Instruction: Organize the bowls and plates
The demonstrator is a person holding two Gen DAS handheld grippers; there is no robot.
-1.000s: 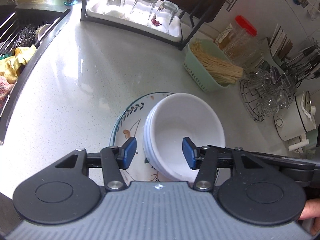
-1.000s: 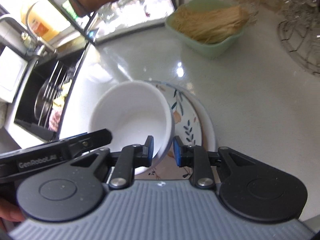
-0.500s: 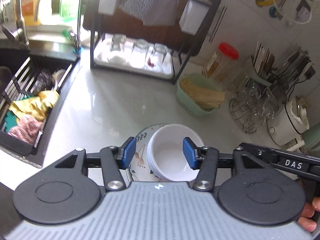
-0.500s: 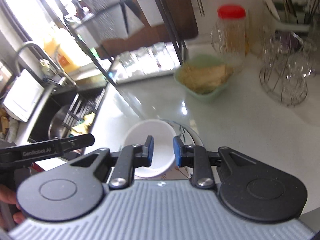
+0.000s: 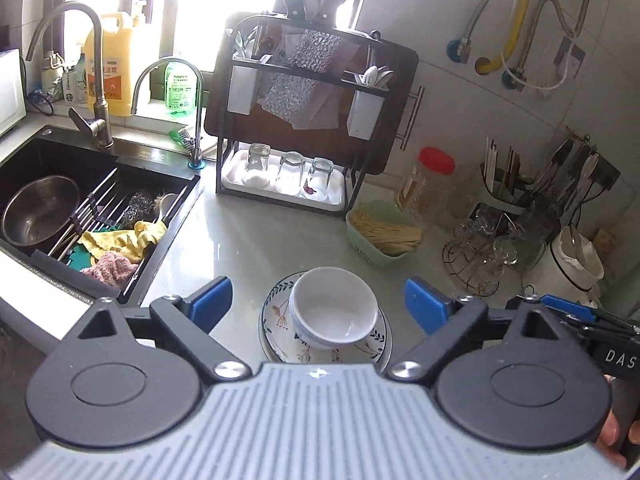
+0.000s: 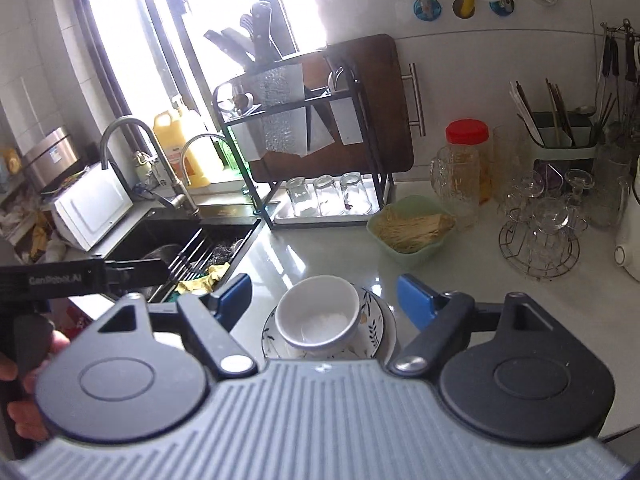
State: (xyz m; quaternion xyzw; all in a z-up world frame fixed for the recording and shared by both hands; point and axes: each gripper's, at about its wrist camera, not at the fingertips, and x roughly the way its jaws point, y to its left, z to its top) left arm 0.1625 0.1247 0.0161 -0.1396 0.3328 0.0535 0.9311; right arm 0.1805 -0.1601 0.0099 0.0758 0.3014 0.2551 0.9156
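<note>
A stack of white bowls (image 5: pixel 334 312) (image 6: pixel 316 312) rests on flower-patterned plates (image 5: pixel 276 320) (image 6: pixel 374 326) on the pale counter. My left gripper (image 5: pixel 320 300) hovers well above and short of them, its jaws opening wide, nothing between the blue pads. My right gripper (image 6: pixel 322 296) is likewise raised above the stack, jaws opening, holding nothing. The other gripper's handle shows at the edge of each view.
A black sink (image 5: pixel 80 200) with a steel bowl, cloths and rack lies left. Behind stand a black dish rack with upturned glasses (image 5: pixel 288 172), a green basket of sticks (image 5: pixel 380 232), a red-lidded jar (image 5: pixel 432 184), a wire stand of glassware (image 5: pixel 488 256) and a white kettle (image 5: pixel 572 264).
Both grippers let go of the white bowl, rose and pulled back from the stack. Their jaws opened wide. The bowls and plates stay put on the counter.
</note>
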